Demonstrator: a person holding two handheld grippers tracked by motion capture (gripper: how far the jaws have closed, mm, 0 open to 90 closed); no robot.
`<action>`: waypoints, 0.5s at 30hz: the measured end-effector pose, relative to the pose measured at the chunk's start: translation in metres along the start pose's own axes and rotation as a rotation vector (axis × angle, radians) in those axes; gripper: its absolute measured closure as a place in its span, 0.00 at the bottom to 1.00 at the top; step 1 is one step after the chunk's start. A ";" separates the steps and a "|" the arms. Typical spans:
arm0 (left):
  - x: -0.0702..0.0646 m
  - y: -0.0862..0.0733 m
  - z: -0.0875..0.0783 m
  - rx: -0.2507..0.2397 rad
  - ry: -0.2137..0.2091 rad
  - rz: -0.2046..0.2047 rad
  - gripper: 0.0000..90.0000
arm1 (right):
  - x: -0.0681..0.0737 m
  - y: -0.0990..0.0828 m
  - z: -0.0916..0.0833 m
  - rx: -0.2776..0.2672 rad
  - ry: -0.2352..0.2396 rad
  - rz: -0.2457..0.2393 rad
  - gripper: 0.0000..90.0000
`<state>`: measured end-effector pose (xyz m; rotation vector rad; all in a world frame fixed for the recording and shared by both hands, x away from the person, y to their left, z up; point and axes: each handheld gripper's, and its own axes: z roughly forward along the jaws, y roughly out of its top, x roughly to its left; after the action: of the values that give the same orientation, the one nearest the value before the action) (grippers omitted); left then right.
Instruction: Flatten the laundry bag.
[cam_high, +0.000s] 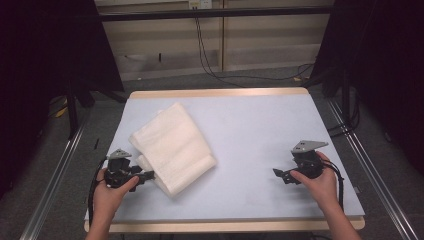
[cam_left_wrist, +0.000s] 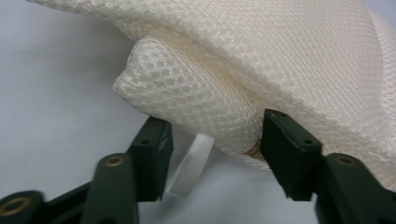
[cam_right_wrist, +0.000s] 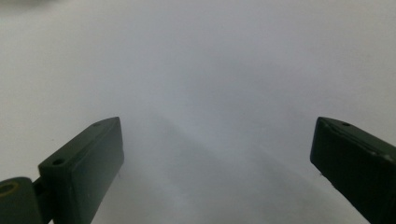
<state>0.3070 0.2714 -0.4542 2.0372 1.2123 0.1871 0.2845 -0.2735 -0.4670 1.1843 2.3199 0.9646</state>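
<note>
Cloth (cam_high: 172, 146), a folded white mesh piece, lies left of centre on the pale blue worktop (cam_high: 260, 130), and the left tool (cam_high: 146, 176) has its jaws half-closed around a rolled corner, pads against the fabric on both sides; the grip looks shallow, so the soft roll could slip out or drag the fold open when lifted. Right tool (cam_high: 278, 175) rests wide and empty, well apart. Beyond lie grey carpet, cables, wood panelling and dark curtains.
</note>
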 end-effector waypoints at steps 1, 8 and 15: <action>0.000 0.000 -0.001 0.003 -0.001 -0.001 0.53 | 0.000 0.000 0.000 0.005 -0.007 0.002 0.03; -0.002 0.006 -0.007 0.008 -0.013 -0.011 0.81 | -0.001 0.000 0.001 0.011 -0.003 0.009 0.03; -0.003 0.013 -0.012 -0.001 -0.020 -0.027 0.91 | -0.002 0.000 0.001 0.015 0.002 0.010 0.03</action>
<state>0.3087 0.2713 -0.4363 2.0162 1.2260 0.1543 0.2861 -0.2742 -0.4672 1.2019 2.3287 0.9540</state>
